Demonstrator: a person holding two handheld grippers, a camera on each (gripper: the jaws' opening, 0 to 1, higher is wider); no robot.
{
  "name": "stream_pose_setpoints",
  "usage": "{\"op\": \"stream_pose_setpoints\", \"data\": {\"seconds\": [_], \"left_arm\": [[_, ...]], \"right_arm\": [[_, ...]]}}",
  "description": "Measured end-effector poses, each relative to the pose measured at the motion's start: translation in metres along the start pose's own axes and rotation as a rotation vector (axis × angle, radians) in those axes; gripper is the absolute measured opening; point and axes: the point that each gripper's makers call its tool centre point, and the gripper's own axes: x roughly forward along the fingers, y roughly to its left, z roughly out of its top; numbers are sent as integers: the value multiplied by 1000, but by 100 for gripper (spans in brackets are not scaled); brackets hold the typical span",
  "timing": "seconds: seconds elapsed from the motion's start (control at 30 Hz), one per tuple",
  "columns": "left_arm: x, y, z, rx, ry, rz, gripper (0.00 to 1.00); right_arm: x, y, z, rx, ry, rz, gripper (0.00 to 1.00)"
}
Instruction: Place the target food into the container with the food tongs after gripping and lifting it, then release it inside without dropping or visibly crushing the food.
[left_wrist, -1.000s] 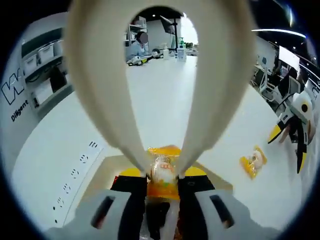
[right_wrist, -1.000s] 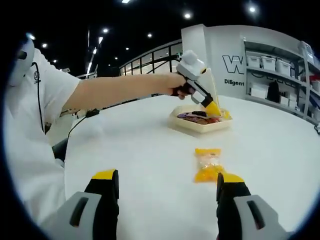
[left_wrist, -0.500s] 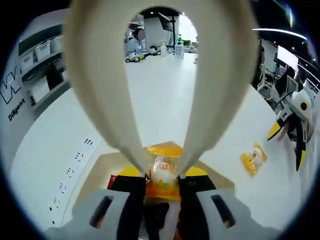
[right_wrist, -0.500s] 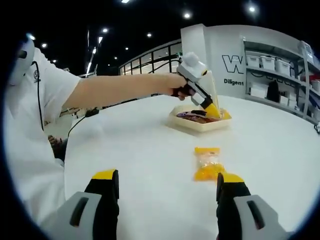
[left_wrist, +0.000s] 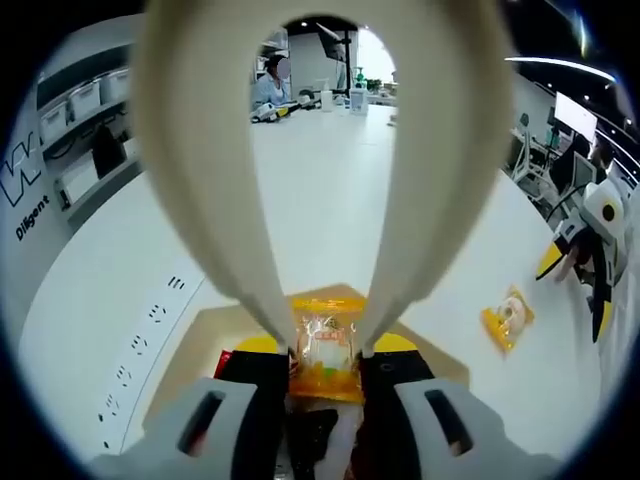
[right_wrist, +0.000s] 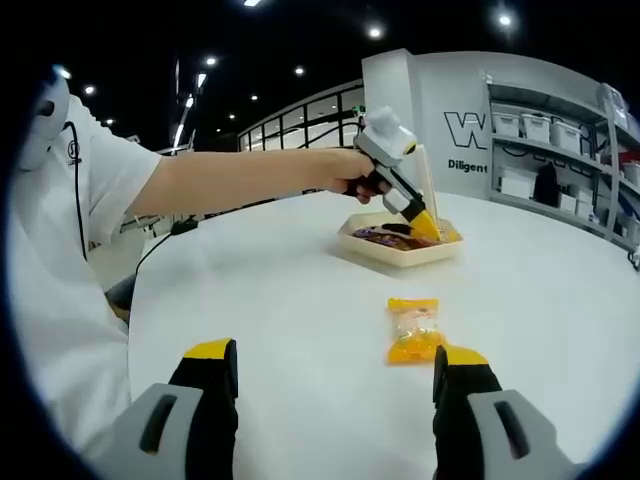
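Already lifted: yellow snack packet (left_wrist: 324, 350) pinched in cream tongs (left_wrist: 320, 170), left gripper (left_wrist: 322, 385) fingers clenched on them, just over container (left_wrist: 190, 345). Right gripper (right_wrist: 335, 375) released, second packet (right_wrist: 414, 330) beyond on surface (right_wrist: 300, 300). Left: release inside.

Between the matt cream plastic tongs (left_wrist: 320, 180), held in the left gripper's black-and-yellow jaws, sits a glossy, crinkled orange-and-clear plastic snack packet (left_wrist: 325, 348). Beneath those tips lies a smooth, matt beige plastic tray (right_wrist: 398, 244). Just beyond the right gripper's fingers a second shiny orange film packet (right_wrist: 415, 329) rests on the smooth white matt tabletop (right_wrist: 300, 330). The person's white sleeve (right_wrist: 80, 190) looks like soft cloth.
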Motion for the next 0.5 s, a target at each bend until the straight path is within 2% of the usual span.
{"op": "stream_pose_setpoints", "data": {"seconds": [0.5], "left_arm": [[-5, 0, 2, -24, -11, 5, 28]], "right_arm": [[-1, 0, 2, -5, -3, -2, 79]]}}
